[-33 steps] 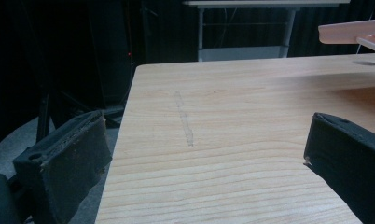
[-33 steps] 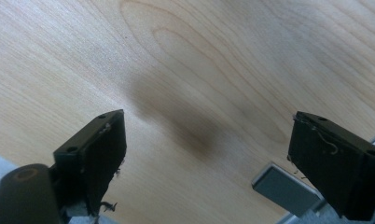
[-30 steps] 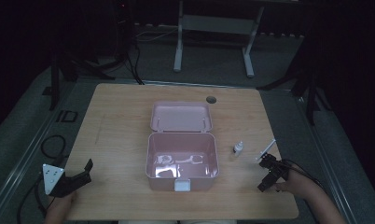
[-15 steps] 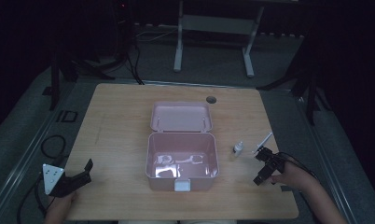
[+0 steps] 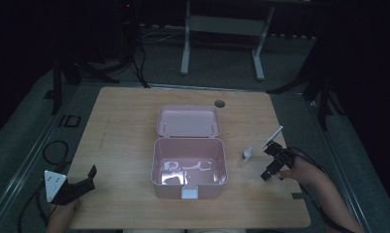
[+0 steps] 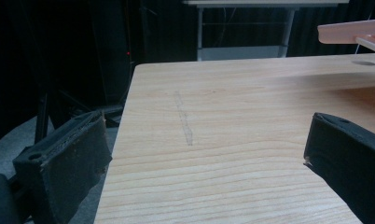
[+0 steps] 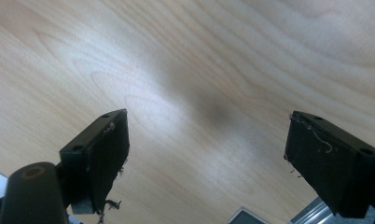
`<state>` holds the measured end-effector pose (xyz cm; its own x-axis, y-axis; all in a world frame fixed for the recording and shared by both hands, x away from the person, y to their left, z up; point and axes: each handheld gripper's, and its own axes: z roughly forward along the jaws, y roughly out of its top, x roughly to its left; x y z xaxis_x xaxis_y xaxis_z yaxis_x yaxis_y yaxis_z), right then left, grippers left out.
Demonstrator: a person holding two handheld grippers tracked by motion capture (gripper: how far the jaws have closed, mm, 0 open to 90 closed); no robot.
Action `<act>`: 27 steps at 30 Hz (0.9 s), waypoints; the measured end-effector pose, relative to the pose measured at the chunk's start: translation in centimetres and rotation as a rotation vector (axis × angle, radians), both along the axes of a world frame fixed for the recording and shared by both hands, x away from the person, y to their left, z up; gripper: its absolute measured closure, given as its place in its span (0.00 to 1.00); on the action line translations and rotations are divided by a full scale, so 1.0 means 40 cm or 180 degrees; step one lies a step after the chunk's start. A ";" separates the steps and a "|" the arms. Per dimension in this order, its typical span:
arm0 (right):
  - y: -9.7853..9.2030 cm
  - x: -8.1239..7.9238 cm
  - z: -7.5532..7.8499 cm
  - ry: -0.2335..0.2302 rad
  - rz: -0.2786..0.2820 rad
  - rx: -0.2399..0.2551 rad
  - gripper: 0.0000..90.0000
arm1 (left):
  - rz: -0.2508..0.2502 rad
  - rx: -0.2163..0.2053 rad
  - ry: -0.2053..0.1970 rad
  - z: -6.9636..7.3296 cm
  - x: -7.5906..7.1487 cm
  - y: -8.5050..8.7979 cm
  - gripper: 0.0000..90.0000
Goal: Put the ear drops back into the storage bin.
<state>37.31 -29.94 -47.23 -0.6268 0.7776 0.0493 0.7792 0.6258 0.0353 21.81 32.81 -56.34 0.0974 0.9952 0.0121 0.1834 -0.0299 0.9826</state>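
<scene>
An open pink box (image 5: 156, 160) stands in the middle of the wooden table (image 5: 120, 126), its lid (image 5: 188, 121) lying back behind it. Pale shiny items (image 5: 183, 167) lie on the box floor; I cannot tell what they are. A small white bottle (image 5: 248, 154) stands just right of the box. My right gripper (image 5: 268, 162) hovers right of the bottle, and in the right gripper view the right gripper (image 7: 209, 154) is open over bare wood. My left gripper (image 5: 86, 182) rests near the front left corner. In the left gripper view the left gripper (image 6: 209, 154) is open and holds nothing.
A round cable hole (image 5: 219, 103) sits near the table's far edge. The box lid's edge (image 6: 353, 32) shows at the upper right of the left gripper view. Beyond the table are dark floor, cables (image 5: 52, 150) and a metal stand (image 5: 222, 24).
My right gripper has moved left and a little away from the person, closer to the white bottle. The left gripper and the box have stayed put.
</scene>
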 end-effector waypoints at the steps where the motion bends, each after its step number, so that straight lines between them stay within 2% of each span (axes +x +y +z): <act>1: 0.008 0.011 0.005 -0.0021 0.0008 -0.0021 0.15 | -0.0001 0.0000 0.0001 0.000 0.000 0.000 0.00; 7: 0.032 0.036 0.011 -0.0016 0.0034 -0.0047 0.15 | -0.0005 -0.0003 0.0001 0.000 0.000 0.000 0.00; 20: 0.114 0.094 0.013 -0.0020 0.0151 -0.0039 0.17 | -0.0011 -0.0006 0.0002 0.000 0.000 0.001 0.00; 27: 0.145 0.131 -0.001 -0.0004 0.0150 -0.0045 0.20 | -0.0020 -0.0004 -0.0001 0.000 0.000 0.001 0.00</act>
<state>42.54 -24.14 -47.26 -0.6628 0.7479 0.0378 0.7488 0.6623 0.0272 21.79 32.86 -56.34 0.1036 0.9946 0.0110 0.1830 -0.0299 0.9826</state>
